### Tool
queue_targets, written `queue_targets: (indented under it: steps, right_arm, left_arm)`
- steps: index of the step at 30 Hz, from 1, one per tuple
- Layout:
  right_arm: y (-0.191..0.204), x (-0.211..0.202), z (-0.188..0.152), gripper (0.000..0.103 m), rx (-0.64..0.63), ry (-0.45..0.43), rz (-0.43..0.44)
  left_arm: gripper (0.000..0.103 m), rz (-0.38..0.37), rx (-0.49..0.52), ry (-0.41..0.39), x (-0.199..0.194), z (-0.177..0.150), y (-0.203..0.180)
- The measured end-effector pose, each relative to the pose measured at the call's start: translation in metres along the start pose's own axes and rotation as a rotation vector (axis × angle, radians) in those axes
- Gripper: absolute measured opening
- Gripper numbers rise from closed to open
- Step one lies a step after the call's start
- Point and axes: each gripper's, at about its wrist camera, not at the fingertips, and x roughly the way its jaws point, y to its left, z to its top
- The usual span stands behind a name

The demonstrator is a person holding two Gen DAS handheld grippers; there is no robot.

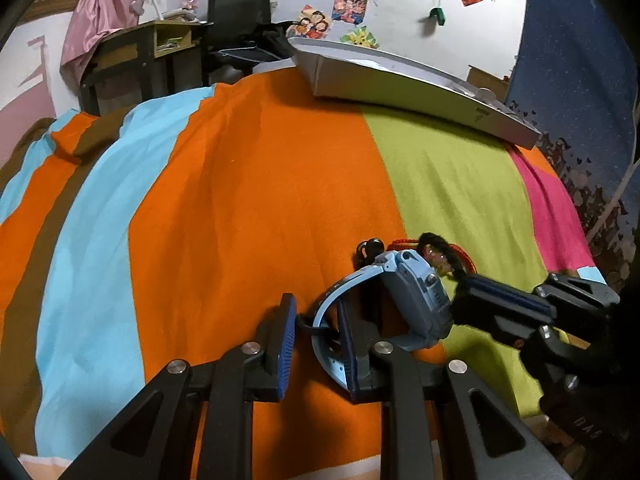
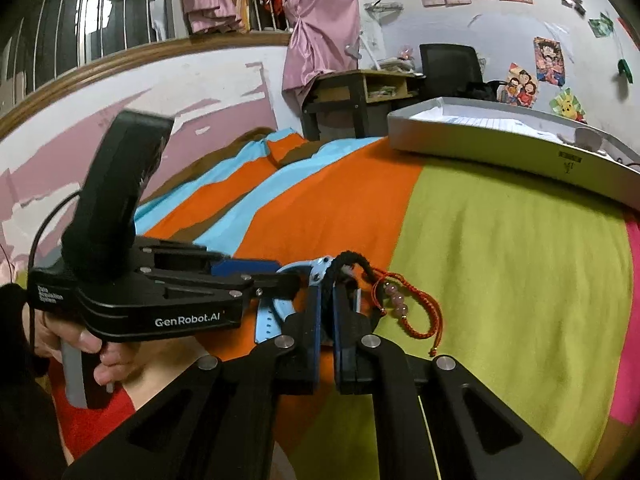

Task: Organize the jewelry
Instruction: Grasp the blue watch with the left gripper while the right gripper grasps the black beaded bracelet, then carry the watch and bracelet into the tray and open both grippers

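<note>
Hiding behind the right tongs [image 2: 328, 312], a black cord [image 2: 347, 258] blurs.

Both wrist views low, close over bedspread [image 1: 240, 200]; share watch [image 1: 416, 292].

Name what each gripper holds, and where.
Right gripper: shut on the black hair tie, at its loop. Left gripper: open astride the blue watch strap, holding nothing.

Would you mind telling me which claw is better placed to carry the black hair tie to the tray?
The right claw: it is shut on the black hair tie. The left claw is open around the blue watch strap. The tray lies ahead.
</note>
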Motion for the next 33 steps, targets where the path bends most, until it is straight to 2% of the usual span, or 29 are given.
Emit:
queue_targets:
  steps: [4,5,6,7,12,20,24,27,33]
  right_arm:
    - [-0.004,-0.015,0.008,0.004,0.024,-0.033,0.013]
    - [-0.006,-0.019,0.01,0.004,0.03,-0.04,0.018]
    - [-0.007,-0.024,0.013,0.004,0.037,-0.049,0.024]
    - [-0.008,-0.029,0.016,0.004,0.041,-0.058,0.025]
    - [-0.012,-0.051,0.027,0.004,0.025,-0.086,0.005]
    - [-0.033,-0.085,0.052,0.004,0.006,-0.123,-0.034]
    - [-0.056,-0.098,0.078,0.004,-0.015,-0.156,-0.064]
    - [-0.073,-0.095,0.097,0.004,-0.022,-0.153,-0.083]
    - [-0.118,-0.061,0.141,0.004,0.01,-0.134,-0.102]
  left_arm:
    - [0.018,0.014,-0.041,0.016,-0.011,-0.001,0.003]
    - [0.009,0.018,-0.047,0.015,-0.015,-0.002,0.003]
    - [0.008,0.025,-0.054,0.018,-0.02,-0.001,0.003]
    - [0.008,0.042,-0.06,0.016,-0.025,-0.001,0.003]
    - [0.008,0.031,-0.078,0.024,-0.036,-0.005,-0.002]
    - [0.008,-0.005,-0.142,-0.022,-0.061,0.009,-0.01]
    - [0.008,-0.024,-0.106,-0.068,-0.07,0.038,-0.026]
    - [0.008,-0.024,-0.062,-0.131,-0.071,0.072,-0.042]
    - [0.008,-0.044,-0.101,-0.23,-0.05,0.136,-0.049]
